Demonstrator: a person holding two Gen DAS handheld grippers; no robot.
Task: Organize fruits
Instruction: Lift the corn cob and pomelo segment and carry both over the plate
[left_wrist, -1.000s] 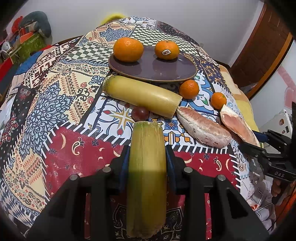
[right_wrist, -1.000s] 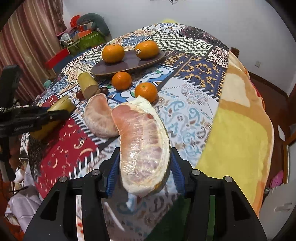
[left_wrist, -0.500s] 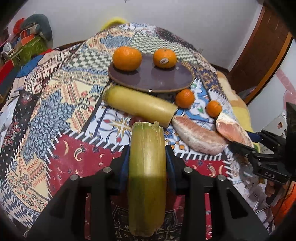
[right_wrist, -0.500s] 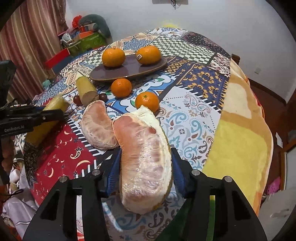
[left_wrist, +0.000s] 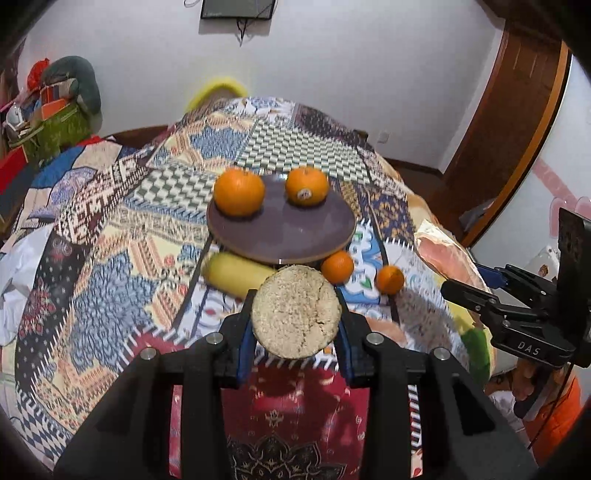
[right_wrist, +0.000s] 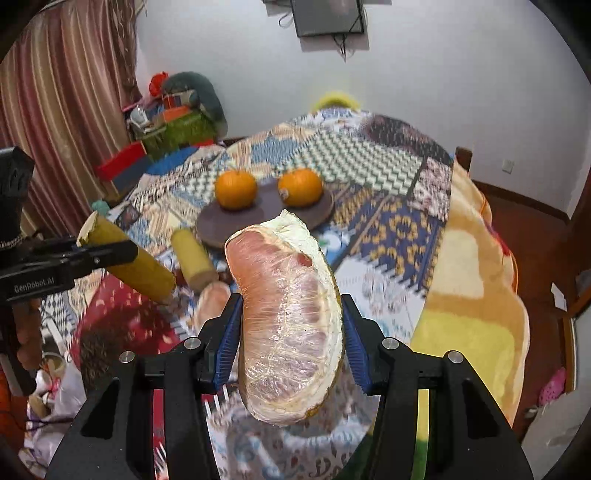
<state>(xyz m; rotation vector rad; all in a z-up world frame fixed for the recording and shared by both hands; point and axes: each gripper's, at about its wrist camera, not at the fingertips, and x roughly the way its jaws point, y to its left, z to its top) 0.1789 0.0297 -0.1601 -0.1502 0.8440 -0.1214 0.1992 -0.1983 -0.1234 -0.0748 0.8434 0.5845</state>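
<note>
My left gripper (left_wrist: 295, 325) is shut on a yellow-green sugarcane piece (left_wrist: 295, 312), lifted with its cut end facing the camera; it also shows in the right wrist view (right_wrist: 127, 260). My right gripper (right_wrist: 288, 339) is shut on a plastic-wrapped pomelo wedge (right_wrist: 288, 325), lifted above the table; the wedge also shows in the left wrist view (left_wrist: 447, 254). A dark purple plate (left_wrist: 280, 229) holds two oranges (left_wrist: 239, 191) (left_wrist: 306, 185). A second sugarcane piece (left_wrist: 236, 273) and two small oranges (left_wrist: 337, 266) (left_wrist: 390, 279) lie in front of the plate.
A second pomelo wedge (right_wrist: 212, 299) lies on the patterned tablecloth (left_wrist: 110, 236), partly hidden behind my right gripper's fingers. A yellow blanket (right_wrist: 476, 280) drapes the right side. Cluttered boxes (right_wrist: 173, 125) stand at the far left by the curtain.
Both grippers have risen from the table with their loads. The sugarcane has tipped so its cut end faces the camera. The pomelo wedge has come up off the cloth.
</note>
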